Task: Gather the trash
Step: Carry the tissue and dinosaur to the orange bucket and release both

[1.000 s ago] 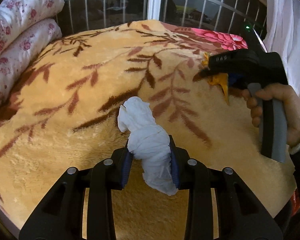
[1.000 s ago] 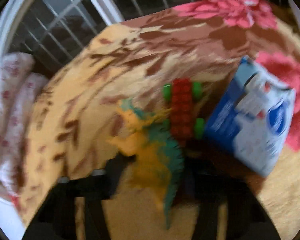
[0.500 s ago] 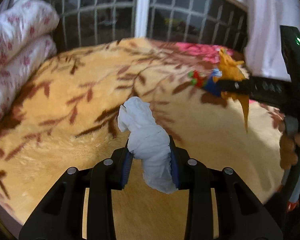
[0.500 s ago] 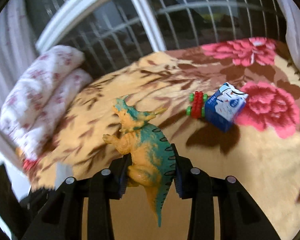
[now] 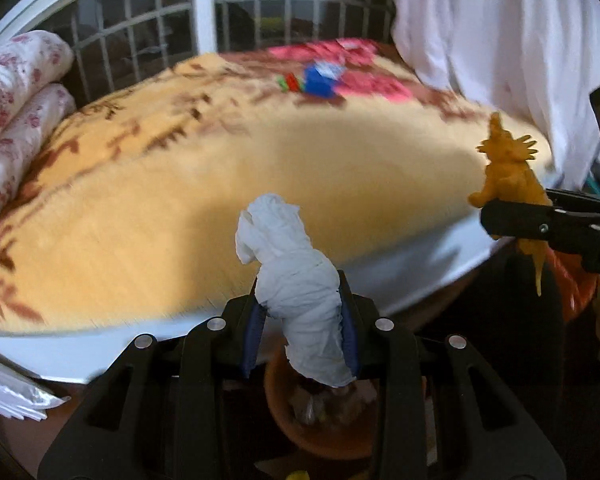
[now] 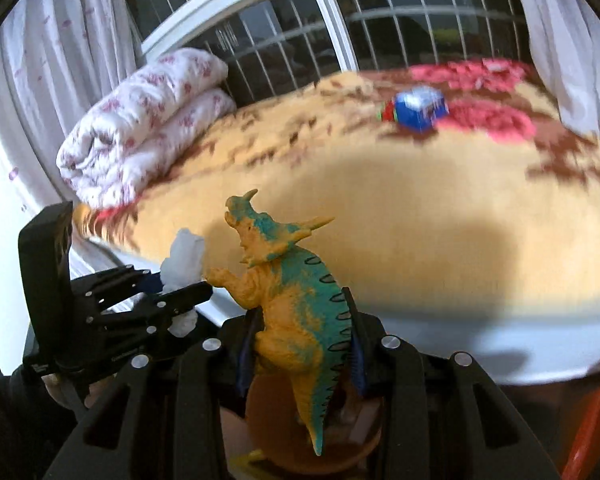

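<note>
Two handheld grippers hang over the near edge of the bed, each with something clamped in it. Far to the left, a rolled white quilt with small pink flowers [image 6: 140,120] lies against the barred window [image 6: 300,36]. Beside it spreads the fuzzy yellow blanket with brown leaf print [image 5: 180,200], covering the bed.

Next comes the left gripper [image 5: 300,320]; its blue-padded fingers [image 5: 254,332] are closed tight on a crumpled wad of white tissue [image 5: 296,280], which stands upright between them and pokes out above and below. Under it, on the floor, sits a round terracotta-coloured bin [image 5: 320,436] with scraps inside.

To the right of that, the right gripper [image 6: 300,344] is closed on an orange plastic toy dinosaur with a teal spiked back [image 6: 296,300], head up, tail hanging down over the same bin.

Farther back on the blanket, well away from both, a blue-and-white carton [image 6: 418,110] lies touching a small red-and-green block toy [image 6: 386,114], near the pink flower pattern. White curtains [image 5: 500,40] hang at the right side.
</note>
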Motion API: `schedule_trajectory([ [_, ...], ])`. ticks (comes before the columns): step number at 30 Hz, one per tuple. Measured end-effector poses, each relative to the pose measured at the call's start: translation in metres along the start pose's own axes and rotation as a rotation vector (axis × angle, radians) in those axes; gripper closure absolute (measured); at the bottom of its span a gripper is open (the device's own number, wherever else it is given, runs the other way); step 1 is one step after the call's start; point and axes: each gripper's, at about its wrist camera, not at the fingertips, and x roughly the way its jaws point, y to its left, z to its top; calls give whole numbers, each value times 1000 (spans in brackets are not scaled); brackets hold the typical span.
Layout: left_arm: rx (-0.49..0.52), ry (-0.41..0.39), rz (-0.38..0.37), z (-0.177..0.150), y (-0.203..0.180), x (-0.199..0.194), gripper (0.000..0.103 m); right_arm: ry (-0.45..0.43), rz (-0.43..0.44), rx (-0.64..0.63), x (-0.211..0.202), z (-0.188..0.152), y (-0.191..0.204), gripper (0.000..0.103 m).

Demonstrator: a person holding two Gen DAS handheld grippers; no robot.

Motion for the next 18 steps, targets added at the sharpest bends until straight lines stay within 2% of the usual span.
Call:
schedule_trajectory([
  [6, 60, 105, -5, -34, -17, 30, 71, 115, -16, 34, 30, -46, -8, 66],
  [10, 66, 213, -11, -55, -17, 60, 71, 209, -33, 65, 62, -64, -22, 66],
  [18, 31, 428, 2, -82, -6, 136, 71, 460, -67, 147, 146, -98, -47, 66],
])
